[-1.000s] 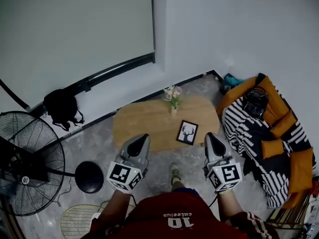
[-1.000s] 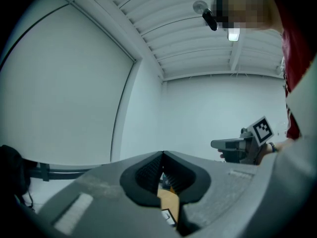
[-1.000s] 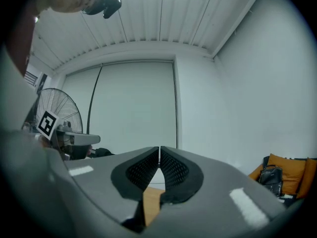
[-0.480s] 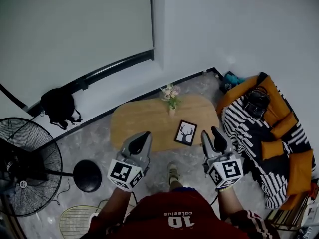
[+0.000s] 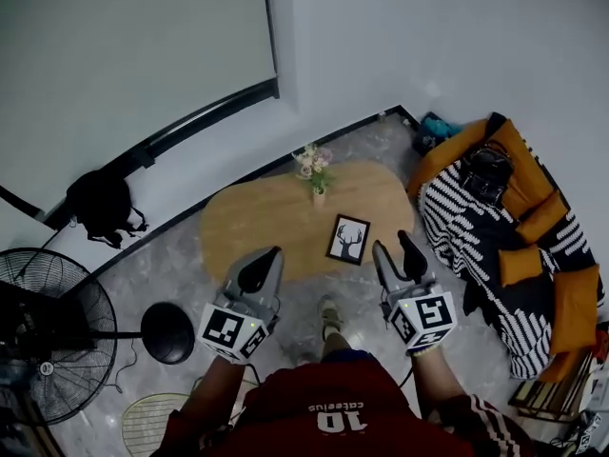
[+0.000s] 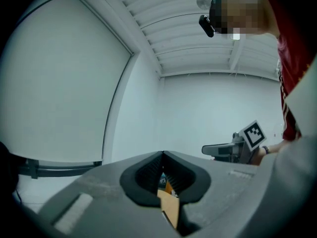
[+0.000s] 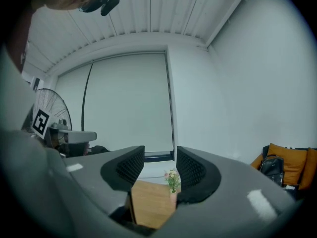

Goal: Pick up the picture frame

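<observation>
Now the right claw (image 5: pixel 393 246) is spreading: a second ago its jaws were together, and at this moment they stand apart and are opening, with nothing between them but a far look at the desk (image 5: pixel 249 225) and the flower vase (image 5: pixel 315 171). The left claw (image 5: pixel 264 265) is clenched, jaws meeting at the tips on nothing, as it was before. Both claws have edged forward over the desk's near edge since a second ago, and the right one has dipped a touch.

The picture frame (image 5: pixel 348 239), black border with an antler print, lies flat on the right part of the desk, close to the near edge, untouched. The right claw hangs just near and right of it, apart from it; the left claw sits well to its left. The vase stands at the far edge, beyond the frame.

For room: bare wood spreads left of the frame, and a strip of grey floor (image 5: pixel 433 284) separates the desk's right end from the striped sofa (image 5: pixel 476 246). The fan (image 5: pixel 48 341) stands far left, well clear. A shoe (image 5: pixel 330 314) rests on the floor just short of the near edge.
</observation>
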Demonstrator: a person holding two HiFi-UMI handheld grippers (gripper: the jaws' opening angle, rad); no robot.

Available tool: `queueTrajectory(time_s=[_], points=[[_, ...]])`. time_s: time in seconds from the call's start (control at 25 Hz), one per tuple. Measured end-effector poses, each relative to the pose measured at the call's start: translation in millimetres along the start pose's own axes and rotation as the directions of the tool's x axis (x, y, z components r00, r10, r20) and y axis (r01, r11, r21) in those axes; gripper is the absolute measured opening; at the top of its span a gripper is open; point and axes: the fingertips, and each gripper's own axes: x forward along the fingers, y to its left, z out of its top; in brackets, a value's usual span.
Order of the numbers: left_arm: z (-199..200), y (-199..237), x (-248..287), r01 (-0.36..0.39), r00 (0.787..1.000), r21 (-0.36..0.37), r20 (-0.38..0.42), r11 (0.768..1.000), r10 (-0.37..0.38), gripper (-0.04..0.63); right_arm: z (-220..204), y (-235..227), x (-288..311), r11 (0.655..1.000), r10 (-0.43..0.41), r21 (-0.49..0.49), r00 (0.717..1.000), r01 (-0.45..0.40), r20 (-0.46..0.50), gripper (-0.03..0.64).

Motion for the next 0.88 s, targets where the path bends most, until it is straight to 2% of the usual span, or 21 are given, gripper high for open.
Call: queueTrajectory(time_s=[0.2, 0.48, 0.6, 0.72, 0.88], points=[[-5.7, 1.7, 21.8, 0.029, 0.999, 0.007, -0.019, 1.0, -0.028, 0.003, -14.5, -20.4, 13.1, 0.999, -0.036, 0.019, 0.999, 0.037, -0.006, 0.192], [-19.9, 12.0, 67.5, 0.053, 0.997, 0.066, -0.052, 0.996, -0.05, 0.003, -54.2, -67.5, 43.4, 0.996, -0.089, 0.016, 0.994, 0.09, -0.062, 0.192], [-31.7, 19.8, 85.5, 0.059, 0.996, 0.056, -0.063, 0.997, -0.056, 0.003, -69.2, -83.5, 55.8, 0.994, -0.096, 0.037, 0.993, 0.099, -0.074, 0.192], [-43.5, 27.1, 103.8, 0.072, 0.996, 0.016, -0.06, 0.997, -0.071, 0.003, -86.1, -98.3, 71.0, 0.994, -0.097, 0.034, 0.991, 0.101, -0.091, 0.192], [-64.4, 34.8, 128.2, 0.085, 0.992, 0.006, -0.092, 0.996, -0.084, 0.003, -125.4, -120.3, 91.5, 0.99, -0.118, 0.062, 0.983, 0.128, -0.141, 0.192]])
